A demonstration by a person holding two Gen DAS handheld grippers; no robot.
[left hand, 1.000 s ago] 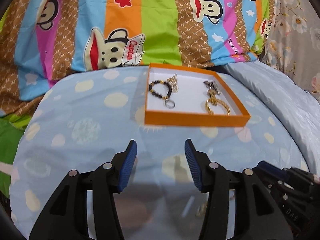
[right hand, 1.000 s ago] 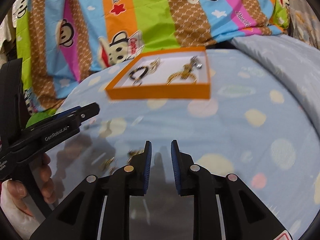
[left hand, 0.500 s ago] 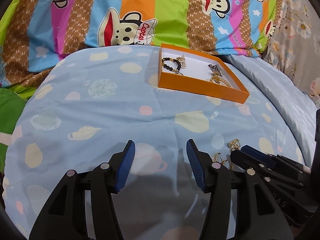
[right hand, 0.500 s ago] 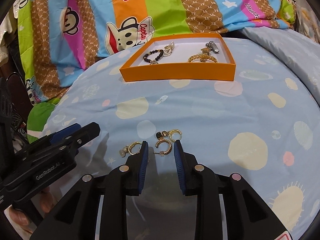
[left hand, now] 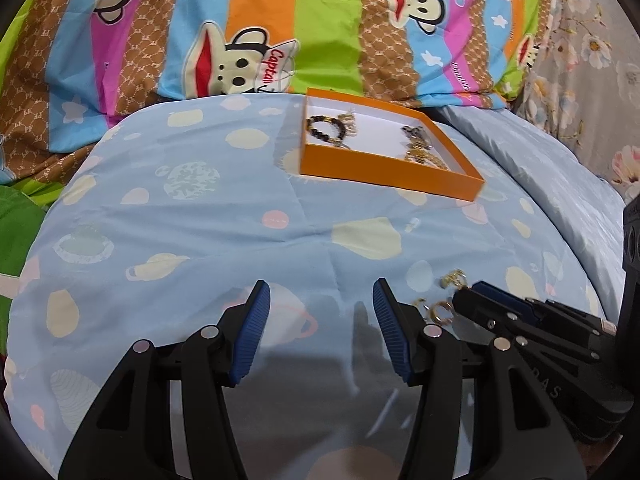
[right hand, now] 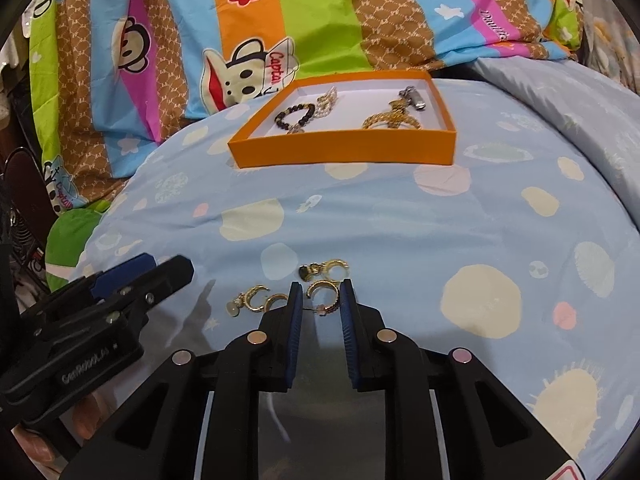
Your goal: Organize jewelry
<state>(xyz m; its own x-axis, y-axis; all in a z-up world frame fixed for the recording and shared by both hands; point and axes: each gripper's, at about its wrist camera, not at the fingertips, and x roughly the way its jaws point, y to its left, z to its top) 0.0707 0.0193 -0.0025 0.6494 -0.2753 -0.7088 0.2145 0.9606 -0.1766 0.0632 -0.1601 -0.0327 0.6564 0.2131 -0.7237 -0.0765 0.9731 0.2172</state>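
An orange tray (right hand: 344, 151) (left hand: 384, 170) lies on the blue spotted bedsheet and holds a black bead bracelet (right hand: 295, 116), a gold chain (right hand: 390, 120) and a silver piece (right hand: 416, 100). Several gold hoop earrings lie loose on the sheet in front of it. My right gripper (right hand: 319, 295) is open, its jaws on either side of one gold hoop earring (right hand: 323, 290); two more earrings (right hand: 256, 298) lie to its left and one pair (right hand: 326, 269) just beyond. My left gripper (left hand: 322, 312) is open and empty, left of the earrings (left hand: 438, 308).
A striped cartoon-monkey quilt (right hand: 320, 20) rises behind the tray. A folded pale blue cover (left hand: 540, 168) lies to the right. The left gripper shows in the right wrist view (right hand: 120, 296) and the right gripper in the left wrist view (left hand: 520, 320).
Both grippers drew back from the tray and down toward the sheet. The right gripper's jaws opened a little and closed in around a gold hoop earring.
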